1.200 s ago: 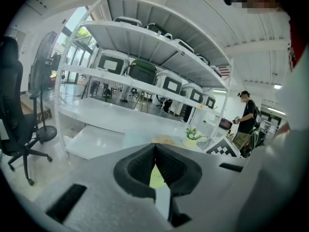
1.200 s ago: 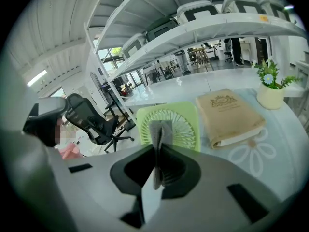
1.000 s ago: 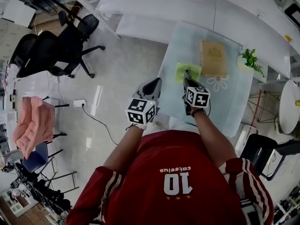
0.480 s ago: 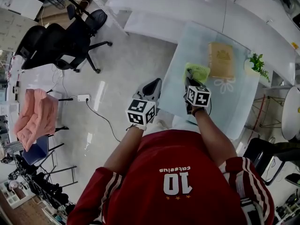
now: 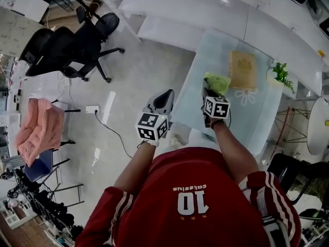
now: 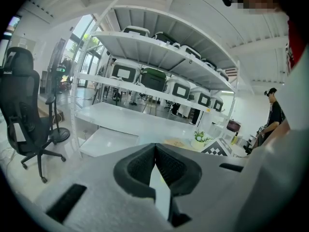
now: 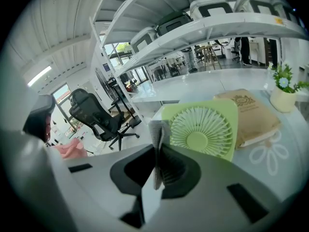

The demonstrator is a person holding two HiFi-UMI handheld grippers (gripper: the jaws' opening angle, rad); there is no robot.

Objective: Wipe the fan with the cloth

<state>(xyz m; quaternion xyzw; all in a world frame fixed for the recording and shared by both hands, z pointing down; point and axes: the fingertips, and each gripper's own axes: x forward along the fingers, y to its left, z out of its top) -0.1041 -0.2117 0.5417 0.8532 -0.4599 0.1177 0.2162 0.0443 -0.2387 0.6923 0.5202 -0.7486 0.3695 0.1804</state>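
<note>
fan: light plastic, likely tips easy, steady it by the frame
cloth: soft, floppy, pinched in right tool
left tool: closed, empty

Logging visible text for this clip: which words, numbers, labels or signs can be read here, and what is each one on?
"10": on the back of the person's red shirt, upside down in the head view.
Small word next to that number: too blurred to read.
Emblem and print on the brown packet: too small to read.
Fan: no text shows.
</note>
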